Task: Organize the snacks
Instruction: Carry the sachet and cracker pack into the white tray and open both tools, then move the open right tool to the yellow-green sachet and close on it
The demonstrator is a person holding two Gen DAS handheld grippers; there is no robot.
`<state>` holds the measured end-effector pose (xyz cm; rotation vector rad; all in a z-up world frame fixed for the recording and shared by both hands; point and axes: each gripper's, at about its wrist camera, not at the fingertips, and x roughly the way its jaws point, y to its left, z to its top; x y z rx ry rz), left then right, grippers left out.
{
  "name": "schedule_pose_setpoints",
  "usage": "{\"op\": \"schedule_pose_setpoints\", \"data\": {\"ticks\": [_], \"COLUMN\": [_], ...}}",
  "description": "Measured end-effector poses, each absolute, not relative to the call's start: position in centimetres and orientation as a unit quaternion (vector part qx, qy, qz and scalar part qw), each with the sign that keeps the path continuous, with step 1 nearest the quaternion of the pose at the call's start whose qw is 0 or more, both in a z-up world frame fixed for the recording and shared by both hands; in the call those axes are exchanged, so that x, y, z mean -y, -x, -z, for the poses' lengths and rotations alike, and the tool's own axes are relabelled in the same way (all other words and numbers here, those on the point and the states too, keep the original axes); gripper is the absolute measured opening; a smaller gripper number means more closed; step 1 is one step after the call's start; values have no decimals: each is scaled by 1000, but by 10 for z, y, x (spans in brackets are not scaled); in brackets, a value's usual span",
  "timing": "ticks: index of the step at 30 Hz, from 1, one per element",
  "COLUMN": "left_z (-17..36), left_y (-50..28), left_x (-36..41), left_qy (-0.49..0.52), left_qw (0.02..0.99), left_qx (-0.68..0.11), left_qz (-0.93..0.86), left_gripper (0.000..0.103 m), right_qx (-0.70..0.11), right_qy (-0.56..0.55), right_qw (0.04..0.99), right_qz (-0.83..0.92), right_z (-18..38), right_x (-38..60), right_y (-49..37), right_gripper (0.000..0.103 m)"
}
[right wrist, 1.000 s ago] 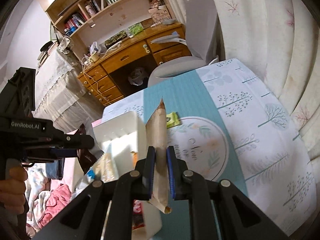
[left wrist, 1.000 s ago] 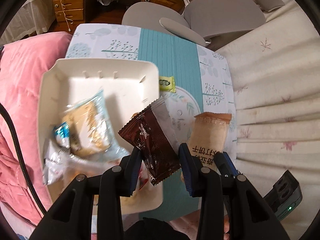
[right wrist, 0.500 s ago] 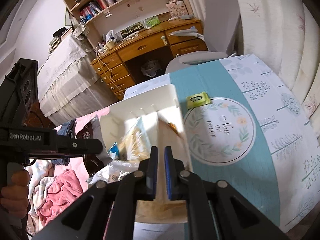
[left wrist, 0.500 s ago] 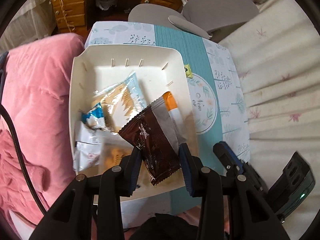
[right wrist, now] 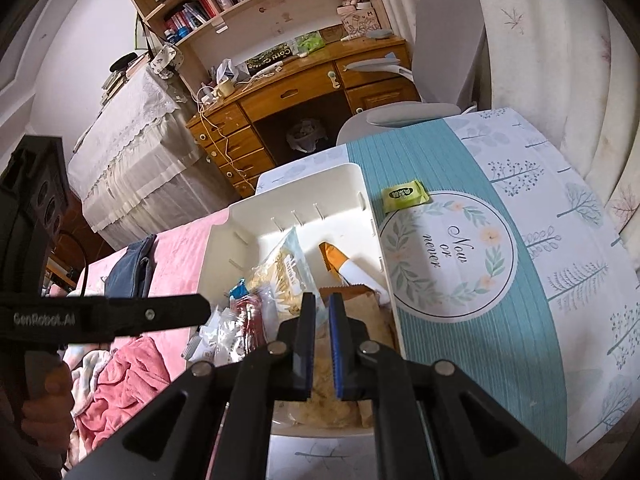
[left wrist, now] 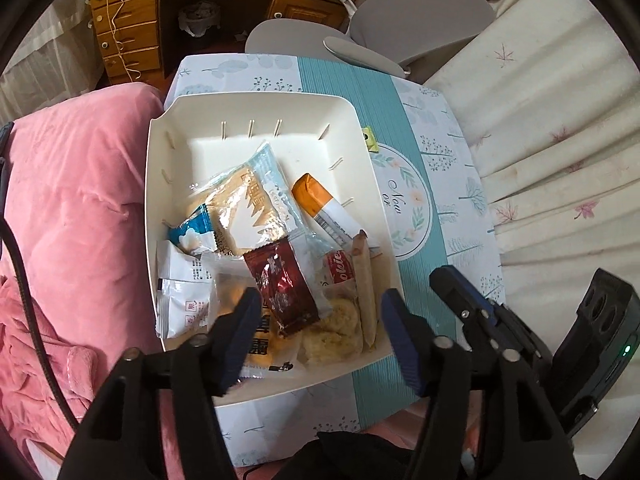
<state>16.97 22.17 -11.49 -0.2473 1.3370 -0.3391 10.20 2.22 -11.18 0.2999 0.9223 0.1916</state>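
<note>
A white bin (left wrist: 256, 104) (right wrist: 304, 184) on the table holds several snack packets. The dark brown packet (left wrist: 282, 284) lies in it on the pile. The tan packet (left wrist: 365, 284) (right wrist: 356, 304) leans against the bin's right wall. My left gripper (left wrist: 316, 316) is open and empty above the bin's near end. My right gripper (right wrist: 320, 312) hangs over the bin with its jaws slightly apart and nothing between them. A small green packet (right wrist: 404, 195) (left wrist: 370, 140) lies on the tablecloth beside the bin.
A pink blanket (left wrist: 76, 208) lies left of the bin. A grey chair (left wrist: 400, 20) and a wooden desk (right wrist: 304, 92) stand beyond the table. White curtains (left wrist: 560, 112) hang along the right. The right gripper's body (left wrist: 500, 320) shows right of the bin.
My left gripper opened and dropped the dark brown packet into the bin. My right gripper let go of the tan packet, which now rests in the bin.
</note>
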Motion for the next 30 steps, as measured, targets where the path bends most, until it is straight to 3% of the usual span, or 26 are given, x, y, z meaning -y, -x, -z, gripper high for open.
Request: {"op": "schedule_pose_setpoints", "data": {"ticks": [5,14,16,18,20,30], "left_z": [117,123,125,128,131,149], "left_y": [-168,-158,-156,-155,-154,-152], "left_x": [-215,-188,-182,-173,-167,-129], "left_qy": [121,153,163,173,184,233], "left_qw": [769,777,777,777,778,780], "left_qx": [-610,-601,-600,-599,-596,-581], "left_qz": [147,110,100,84,73,21], "left_gripper": [71,74,76,77,77,77], "right_qx": [-445,-468,-472,-475,-476,-470], "right_qy": [-127,-86,-74,-60,-48,30], "right_qw": [881,869,866,863,861,849], "right_qz": [-103,-136,-148,-158,-172,-238], "right_z": [109,112,112,113,115,136], "right_x": [-14,17,25,32,39,65], "right_y": [-110,-134,-141,-149,-155,-208], "right_gripper": [7,8,11,26,32,32]}}
